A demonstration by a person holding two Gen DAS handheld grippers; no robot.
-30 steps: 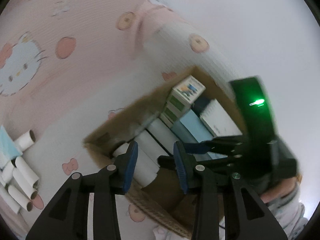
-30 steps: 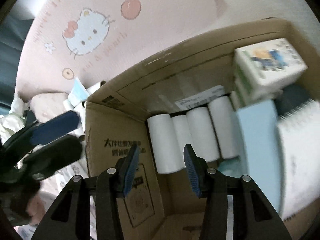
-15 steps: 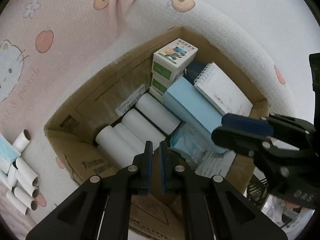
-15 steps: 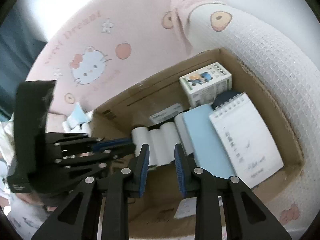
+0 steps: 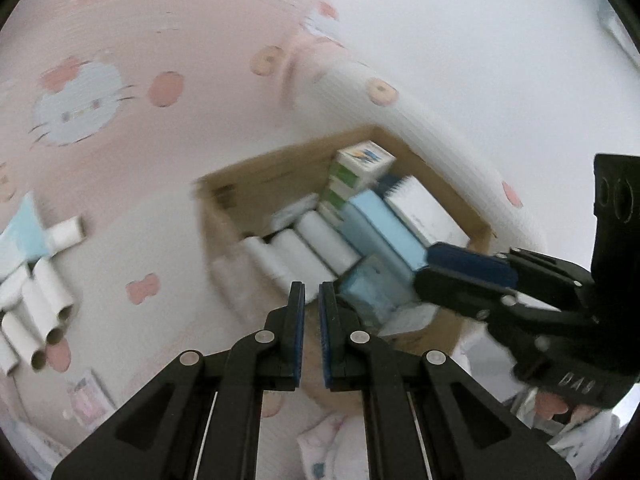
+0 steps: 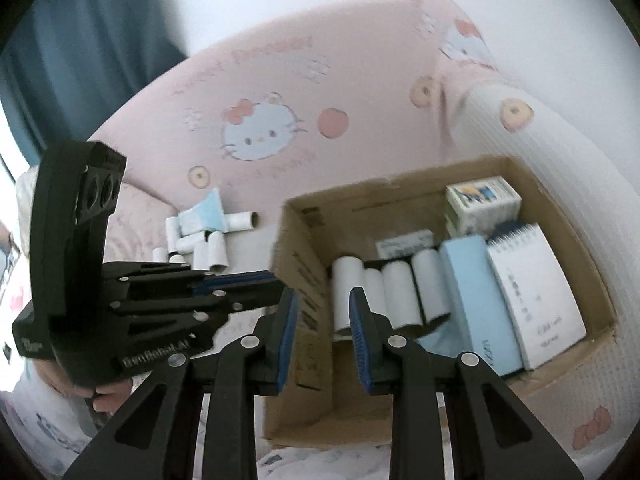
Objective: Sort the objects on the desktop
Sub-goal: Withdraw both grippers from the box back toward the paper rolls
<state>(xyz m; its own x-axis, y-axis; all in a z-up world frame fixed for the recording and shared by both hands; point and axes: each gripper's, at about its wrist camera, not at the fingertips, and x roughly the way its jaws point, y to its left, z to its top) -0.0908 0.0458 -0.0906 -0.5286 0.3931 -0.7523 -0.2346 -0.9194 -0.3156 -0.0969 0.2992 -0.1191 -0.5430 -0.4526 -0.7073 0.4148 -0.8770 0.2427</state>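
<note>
A cardboard box [image 6: 400, 208] sits on the bed [image 6: 280, 80]. Inside it, in the right wrist view, paper rolls [image 6: 384, 292] lie side by side at the left, a flat box [image 6: 476, 300] just right of them, then a spiral notepad [image 6: 536, 292] against the right wall, with small cartons [image 6: 484, 200] stacked in the far corner. Left of the box, loose cardboard tubes [image 6: 200, 244] lie clustered on the bed.
</note>
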